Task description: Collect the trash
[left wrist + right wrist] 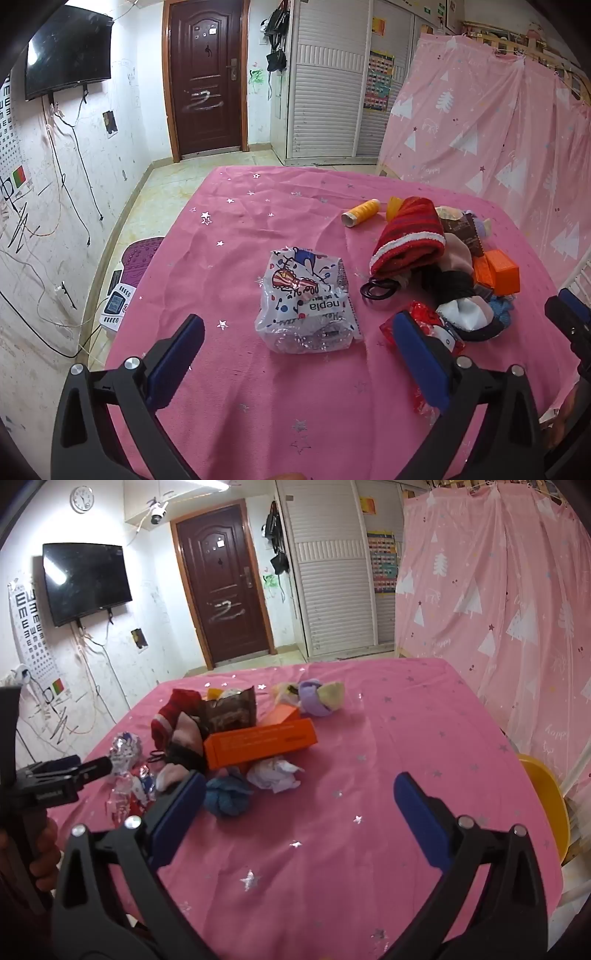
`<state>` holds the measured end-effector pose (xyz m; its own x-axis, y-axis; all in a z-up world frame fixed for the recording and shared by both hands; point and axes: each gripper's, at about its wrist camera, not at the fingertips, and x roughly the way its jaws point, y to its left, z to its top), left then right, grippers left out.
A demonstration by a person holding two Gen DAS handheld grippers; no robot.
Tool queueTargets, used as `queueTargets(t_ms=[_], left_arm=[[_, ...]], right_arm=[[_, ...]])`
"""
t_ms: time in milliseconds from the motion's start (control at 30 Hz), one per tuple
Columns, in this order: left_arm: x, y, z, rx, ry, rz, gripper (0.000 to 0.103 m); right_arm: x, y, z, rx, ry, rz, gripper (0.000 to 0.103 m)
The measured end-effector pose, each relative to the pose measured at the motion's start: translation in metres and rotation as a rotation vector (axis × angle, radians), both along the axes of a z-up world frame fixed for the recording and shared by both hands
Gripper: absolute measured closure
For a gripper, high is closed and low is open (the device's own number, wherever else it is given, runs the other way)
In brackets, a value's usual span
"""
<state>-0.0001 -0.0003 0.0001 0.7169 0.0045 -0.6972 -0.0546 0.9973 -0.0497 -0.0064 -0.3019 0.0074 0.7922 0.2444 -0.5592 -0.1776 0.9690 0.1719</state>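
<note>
A crumpled clear plastic wrapper [308,301] with cartoon print lies on the pink star-printed cloth [240,229]. My left gripper [299,332] hovers open just in front of it, nothing between its blue pads. A red foil wrapper [424,321] sits by its right finger. In the right wrist view a crumpled white tissue [275,773], a brown snack wrapper [232,710] and an orange box [260,742] lie in the pile. My right gripper [299,805] stands open over bare cloth to the right of the pile, near a blue fabric ball [227,794].
Mixed into the pile are a red striped sock [410,238], a yellow thread spool [362,212], black hair ties [380,288] and a purple sock ball [314,698]. A yellow chair [546,801] stands at the table's right edge. A pink curtain [498,590] hangs behind.
</note>
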Motion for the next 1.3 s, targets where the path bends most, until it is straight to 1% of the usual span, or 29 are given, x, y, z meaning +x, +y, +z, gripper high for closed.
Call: queueTargets(t_ms=[500, 667, 1300], left_arm=[[-0.0002, 0.002, 0.0019, 0.0, 0.001, -0.002, 0.008], [-0.0005, -0.0014, 0.0024, 0.005, 0.001, -0.003, 0.008], [-0.0006, -0.0038, 0.004, 0.007, 0.0, -0.003, 0.008]], right_arm=[[0.0011, -0.0057, -0.0003, 0.004, 0.007, -0.002, 0.005], [0.0005, 0.0009, 0.0001, 0.002, 0.006, 0.0, 0.005], [-0.0008, 0.0009, 0.0021, 0.004, 0.004, 0.001, 0.005]])
